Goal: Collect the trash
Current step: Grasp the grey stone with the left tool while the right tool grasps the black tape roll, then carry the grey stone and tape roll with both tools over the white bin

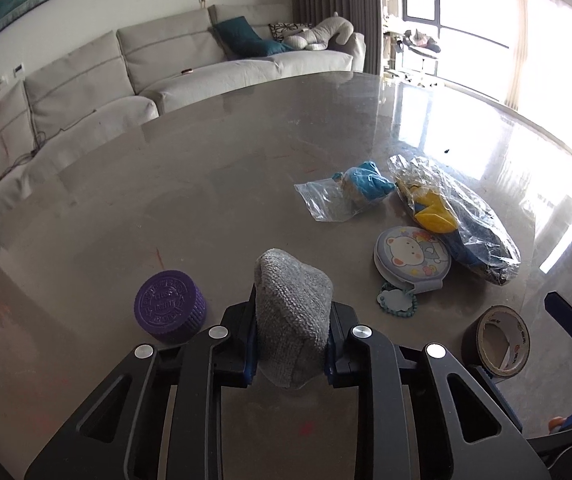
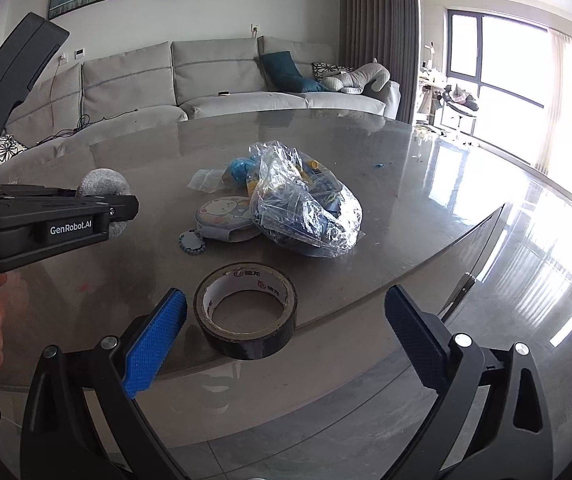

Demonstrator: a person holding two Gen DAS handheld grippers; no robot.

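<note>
The left gripper (image 1: 292, 322) is clamped on a grey wad (image 1: 292, 312), pointing downward. The right gripper (image 2: 286, 344) has its blue pads (image 2: 154, 344) spread wide, holding nothing.

The right gripper (image 2: 286, 340) is hovering with fingers (image 2: 154, 344) spread wide around a tape roll (image 2: 246, 312) lying on the counter (image 2: 406, 208). At nine o'clock, the left gripper (image 2: 120, 210) is clamping a grey wad (image 2: 102, 182).
</note>
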